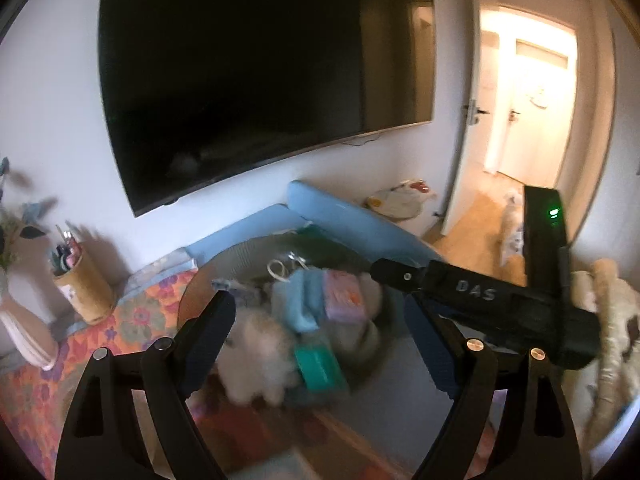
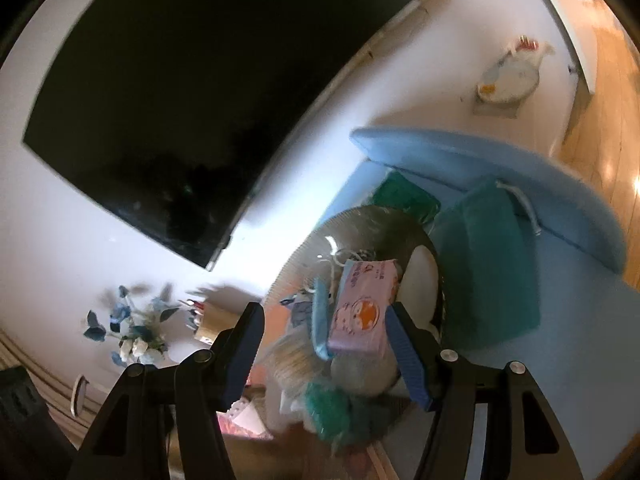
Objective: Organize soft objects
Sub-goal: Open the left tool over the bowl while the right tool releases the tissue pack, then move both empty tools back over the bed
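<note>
Pink wipes [image 2: 362, 304]: topmost on pile, so easiest to take.
Left claw [image 1: 320, 344]: wide, empty.
Right claw [image 2: 324, 344]: parted, gripping nothing.

Right gripper [image 2: 324, 340]: black arms, blue ribbed pads, jaws standing apart with nothing pressed between them. Beyond the pads, a heap of soft objects: pink wipes pack [image 2: 366, 308] with cartoon print on top, light blue cloth [image 2: 320, 320] beside it, teal bundle [image 2: 332, 408] lower down, blurred. Round woven basket [image 2: 296, 264] behind. Green drawstring pouch [image 2: 488, 264] on a blue mat [image 2: 560, 360]. Dark wall screen [image 2: 180, 112] upper left. Flower vase [image 2: 136, 340] and pen holder [image 2: 208, 320] at left.
</note>
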### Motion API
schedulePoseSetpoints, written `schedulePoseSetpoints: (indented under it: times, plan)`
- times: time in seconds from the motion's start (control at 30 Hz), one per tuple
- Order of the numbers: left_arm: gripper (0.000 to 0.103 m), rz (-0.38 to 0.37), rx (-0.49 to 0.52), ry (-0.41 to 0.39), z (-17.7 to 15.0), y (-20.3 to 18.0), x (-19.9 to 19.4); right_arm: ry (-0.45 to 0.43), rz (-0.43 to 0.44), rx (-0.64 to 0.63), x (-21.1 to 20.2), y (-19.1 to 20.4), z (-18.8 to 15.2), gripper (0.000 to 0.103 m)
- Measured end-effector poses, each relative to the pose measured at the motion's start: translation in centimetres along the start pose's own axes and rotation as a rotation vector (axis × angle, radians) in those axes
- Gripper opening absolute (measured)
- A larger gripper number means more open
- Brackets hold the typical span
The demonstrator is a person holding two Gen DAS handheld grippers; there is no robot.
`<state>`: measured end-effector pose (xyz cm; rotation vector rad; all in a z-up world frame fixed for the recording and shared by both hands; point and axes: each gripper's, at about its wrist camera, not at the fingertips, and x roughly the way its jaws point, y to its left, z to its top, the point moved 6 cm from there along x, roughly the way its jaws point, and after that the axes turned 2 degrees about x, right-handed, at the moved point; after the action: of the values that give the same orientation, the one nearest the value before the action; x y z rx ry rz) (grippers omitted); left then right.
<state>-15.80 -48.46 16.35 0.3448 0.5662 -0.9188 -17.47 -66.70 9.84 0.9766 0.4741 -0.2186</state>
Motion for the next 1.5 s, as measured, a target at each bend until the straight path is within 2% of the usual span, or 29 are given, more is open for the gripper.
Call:
schedulePoseSetpoints:
  times: [0.07, 0.17, 0.27, 0.4, 0.5, 0.6, 0.67, 0.73, 0.8, 0.87, 1.03, 1.17, 1.3, 1.5]
  plan:
    - [0.085, -0.067, 0.016, -0.029, -0.8, -0.8, -4.1, -0.028, -0.018, -0.025, -2.2, 0.7, -1.4, 0.062]
    - [0.085, -0.047, 0.039, -0.089, -2.7, -0.3, -9.5, -0.024, -0.051, -0.088, -4.5, 1.9, -4.7, 0.064]
    - [0.086, 0.009, 0.030, -0.099, -5.0, 1.9, -12.9, 0.017, -0.093, -0.171, -6.0, 3.2, -8.8, 0.064]
    - [0.086, 0.098, -0.057, -0.074, -8.4, 7.2, -15.2, 0.099, -0.125, -0.262, -6.8, 4.6, -14.6, 0.064]
    - [0.086, 0.167, -0.132, -0.089, -10.5, 11.9, -17.0, 0.190, -0.156, -0.370, -6.0, 7.1, -18.8, 0.064]
    - [0.086, 0.267, -0.190, -0.110, -12.5, 16.4, -19.2, 0.208, -0.198, -0.517, -5.1, 11.0, -22.3, 0.064]
    - [0.086, 0.330, -0.228, -0.111, -13.9, 19.4, -20.5, 0.213, -0.188, -0.577, -3.9, 13.8, -24.4, 0.065]
    - [0.086, 0.386, -0.270, -0.096, -15.7, 22.3, -21.3, 0.250, -0.127, -0.613, -2.4, 16.6, -26.5, 0.070]
    - [0.087, 0.428, -0.310, -0.077, -17.3, 25.0, -21.5, 0.282, -0.065, -0.643, -0.6, 19.2, -28.5, 0.077]
    - [0.087, 0.465, -0.357, -0.048, -19.0, 27.9, -21.4, 0.318, -0.023, -0.665, 1.8, 21.6, -30.5, 0.079]
    - [0.087, 0.541, -0.422, 0.017, -22.5, 33.0, -19.3, 0.361, 0.010, -0.675, 7.9, 25.2, -33.9, 0.079]
    - [0.087, 0.549, -0.450, 0.087, -25.1, 36.0, -16.0, 0.343, -0.044, -0.705, 13.7, 26.0, -35.4, 0.079]
    - [0.087, 0.564, -0.494, 0.121, -27.4, 38.7, -13.0, 0.340, -0.103, -0.744, 19.0, 25.7, -36.6, 0.079]
    - [0.087, 0.625, -0.492, 0.170, -29.7, 40.9, -9.8, 0.343, -0.195, -0.795, 23.6, 24.0, -37.6, 0.079]
